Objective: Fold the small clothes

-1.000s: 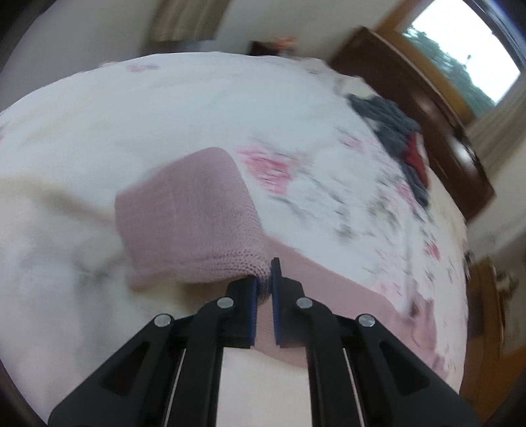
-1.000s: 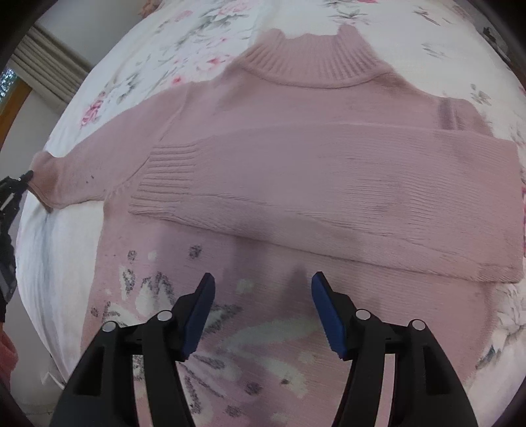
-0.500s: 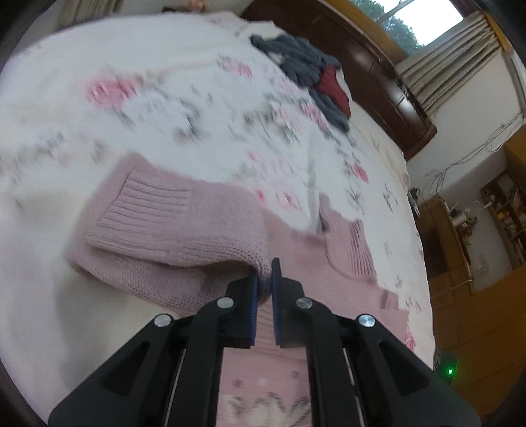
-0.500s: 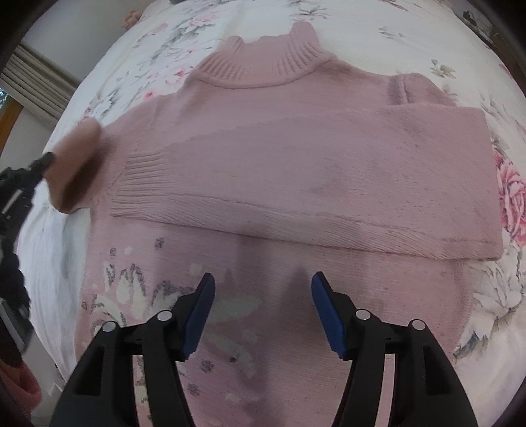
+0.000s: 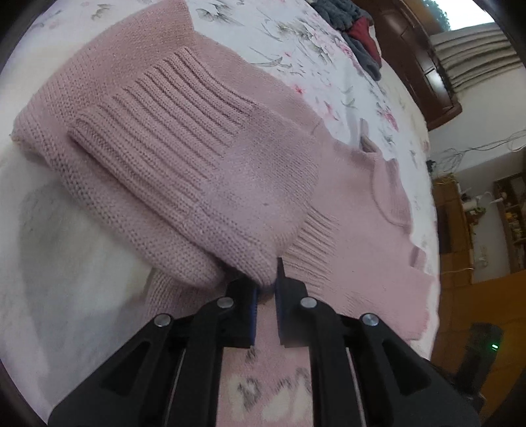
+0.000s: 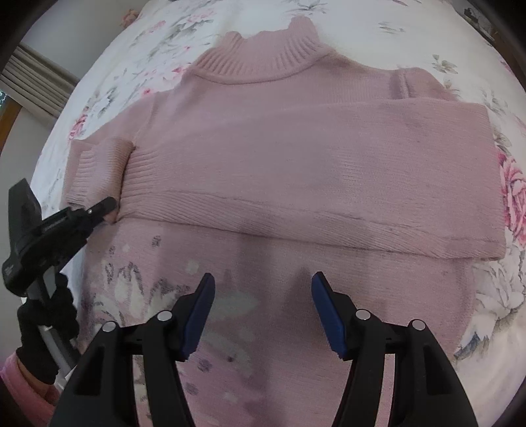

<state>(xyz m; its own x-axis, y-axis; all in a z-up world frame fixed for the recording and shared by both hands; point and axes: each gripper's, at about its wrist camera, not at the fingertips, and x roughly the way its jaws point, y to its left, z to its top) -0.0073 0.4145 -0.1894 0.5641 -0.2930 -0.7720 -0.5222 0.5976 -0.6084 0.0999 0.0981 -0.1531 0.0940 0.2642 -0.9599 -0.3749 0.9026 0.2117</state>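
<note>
On a floral bedsheet [image 6: 157, 42] lies a pink sweater [image 6: 296, 151], spread flat with its ribbed collar [image 6: 263, 59] at the far end in the right wrist view. One sleeve [image 6: 361, 184] is folded straight across the chest, its ribbed cuff ending near the sweater's left edge and its fold at the right edge. Below that sleeve the sweater front shows a pale flower pattern [image 6: 138, 289] with grey marks.

At the left edge, the other sleeve [image 5: 184, 164] is doubled back on itself, its ribbed cuff [image 5: 164, 115] lying on top. The left gripper [image 5: 266, 285] has its jaws pressed nearly together, pinching the knit edge of this sleeve between the blue pads. In the right wrist view the same gripper [image 6: 110, 205] reaches in from the left, its tip touching the folded cuff [image 6: 95, 167], with a black-gloved hand [image 6: 46, 322] behind it and a pink sleeve at the frame's lower corner.

The right gripper [image 6: 263, 295] hovers over the lower front of the sweater, its jaws spread wide and holding nothing; their shadows fall on the knit below.

Farther up the bed, in the left wrist view, a heap of grey and red clothes [image 5: 358, 29] lies near a dark wooden headboard [image 5: 417, 59]. Shelves [image 5: 506, 210] stand against the wall beyond.
</note>
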